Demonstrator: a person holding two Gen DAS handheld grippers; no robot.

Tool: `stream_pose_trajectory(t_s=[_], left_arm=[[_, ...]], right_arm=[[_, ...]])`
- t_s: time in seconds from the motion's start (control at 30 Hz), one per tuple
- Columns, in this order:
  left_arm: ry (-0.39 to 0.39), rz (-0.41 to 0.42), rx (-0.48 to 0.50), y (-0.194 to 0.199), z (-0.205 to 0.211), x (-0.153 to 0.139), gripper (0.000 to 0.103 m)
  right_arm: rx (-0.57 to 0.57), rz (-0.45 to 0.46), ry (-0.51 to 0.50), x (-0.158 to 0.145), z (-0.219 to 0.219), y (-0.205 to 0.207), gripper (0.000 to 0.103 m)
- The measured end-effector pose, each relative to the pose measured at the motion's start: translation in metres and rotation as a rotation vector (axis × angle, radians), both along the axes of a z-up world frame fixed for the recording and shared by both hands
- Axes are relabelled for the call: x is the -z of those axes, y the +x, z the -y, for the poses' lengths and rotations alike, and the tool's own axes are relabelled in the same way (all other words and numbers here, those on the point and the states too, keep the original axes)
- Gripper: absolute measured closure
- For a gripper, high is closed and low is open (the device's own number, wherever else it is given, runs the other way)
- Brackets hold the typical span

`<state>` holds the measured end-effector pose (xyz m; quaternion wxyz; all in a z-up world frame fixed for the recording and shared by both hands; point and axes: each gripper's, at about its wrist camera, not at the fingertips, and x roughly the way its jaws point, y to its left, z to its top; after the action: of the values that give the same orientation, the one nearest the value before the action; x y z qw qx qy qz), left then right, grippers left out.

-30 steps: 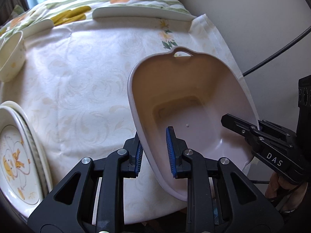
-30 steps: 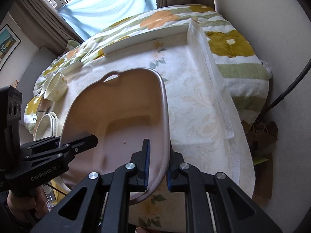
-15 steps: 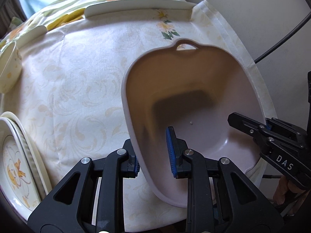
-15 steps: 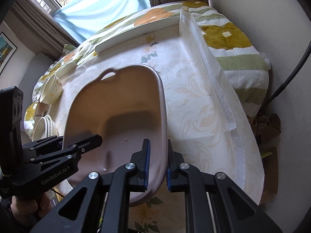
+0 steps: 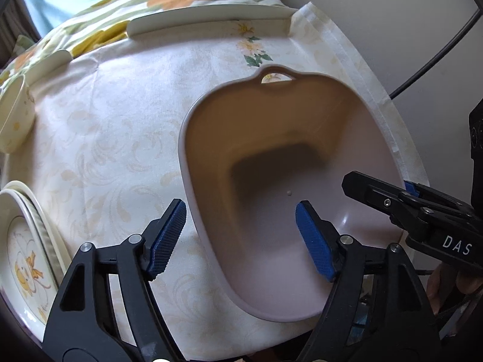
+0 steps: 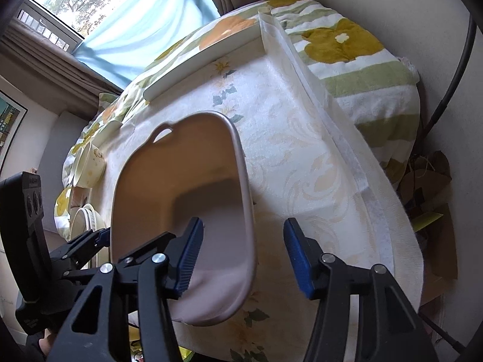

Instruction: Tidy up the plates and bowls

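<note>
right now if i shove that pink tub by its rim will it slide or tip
The pink tub looks like thin empty plastic, so probably light. It likely slides, perhaps bunching the tablecloth. Its near end overhangs the table edge, so a downward push there could tip it.

Both cams ride on the grippers and look steeply down along their fingers, very close to the tub. The left one sits over the tub's (image 5: 271, 150) left rim, facing across the table (image 5: 120, 120) toward the far edge. The right one hangs over the right rim of the same tub (image 6: 181, 181), window (image 6: 105, 15) up top. Both share the tub, the tablecloth, the bowl (image 5: 12, 114) and the plates (image 5: 27, 256), and each catches the other gripper at its edge.
</note>
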<state>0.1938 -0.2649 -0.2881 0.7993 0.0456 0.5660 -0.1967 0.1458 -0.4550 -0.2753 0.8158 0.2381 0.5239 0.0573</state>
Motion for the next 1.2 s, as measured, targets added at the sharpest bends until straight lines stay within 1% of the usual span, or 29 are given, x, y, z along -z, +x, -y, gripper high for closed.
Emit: stream_pose_trajectory(t_s=[0.13,0.2,0.3,0.4,0.43,0.47,0.5,0.53,0.57,0.6,0.63,0.7,0.8,0.93,1.0,1.03,1.1,1.2], left_arm=[[0.004,0.007,-0.013,-0.007,-0.007,-0.012,0.03],[0.006,0.022,-0.027,-0.015,-0.014,-0.025,0.03],[0.0,0.057,-0.069,-0.029,-0.032,-0.054,0.03],[-0.007,0.126,-0.126,-0.046,-0.056,-0.092,0.03],[-0.007,0.153,-0.144,-0.051,-0.064,-0.105,0.029],[-0.007,0.193,-0.166,-0.055,-0.075,-0.12,0.024],[-0.003,0.224,-0.183,-0.056,-0.083,-0.13,0.019],[0.011,0.264,-0.206,-0.057,-0.093,-0.141,0.005],[0.037,0.311,-0.237,-0.057,-0.105,-0.152,0.0],[0.051,0.338,-0.254,-0.054,-0.112,-0.157,0.0],[0.066,0.355,-0.275,-0.051,-0.125,-0.164,0.0],[0.081,0.359,-0.307,-0.04,-0.142,-0.169,0.0],[0.087,0.363,-0.357,-0.027,-0.182,-0.174,0.0],[0.06,0.339,-0.412,-0.003,-0.237,-0.177,0.0],[0.046,0.321,-0.438,0.012,-0.261,-0.174,0.0],[0.041,0.309,-0.45,0.02,-0.273,-0.172,0.0],[0.032,0.284,-0.469,0.034,-0.295,-0.167,0.0],[0.003,0.223,-0.483,0.063,-0.325,-0.147,0.0]], right_arm=[[0.017,0.022,-0.052,-0.017,0.005,-0.006,0.052],[0.01,0.04,-0.106,-0.034,0.004,-0.01,0.052],[-0.037,0.082,-0.142,-0.062,-0.002,-0.014,0.052],[-0.105,0.143,-0.136,-0.091,-0.017,-0.013,0.052],[-0.128,0.16,-0.129,-0.099,-0.023,-0.011,0.052],[-0.157,0.179,-0.122,-0.109,-0.033,-0.007,0.052],[-0.18,0.192,-0.12,-0.116,-0.041,-0.004,0.049],[-0.204,0.202,-0.116,-0.121,-0.049,0.0,0.034],[-0.233,0.22,-0.104,-0.128,-0.061,0.005,0.022],[-0.251,0.241,-0.091,-0.133,-0.069,0.008,0.005],[-0.269,0.263,-0.082,-0.138,-0.078,0.011,0.001],[-0.311,0.29,-0.089,-0.146,-0.101,0.021,0.001],[-0.362,0.307,-0.117,-0.156,-0.134,0.037,0.001],[-0.398,0.301,-0.16,-0.163,-0.178,0.066,0.001],[-0.388,0.283,-0.202,-0.161,-0.196,0.08,0.001],[-0.395,0.275,-0.207,-0.159,-0.206,0.089,0.001],[-0.403,0.25,-0.203,-0.152,-0.221,0.105,0.001],[-0.398,0.208,-0.203,-0.137,-0.244,0.13,0.001]])
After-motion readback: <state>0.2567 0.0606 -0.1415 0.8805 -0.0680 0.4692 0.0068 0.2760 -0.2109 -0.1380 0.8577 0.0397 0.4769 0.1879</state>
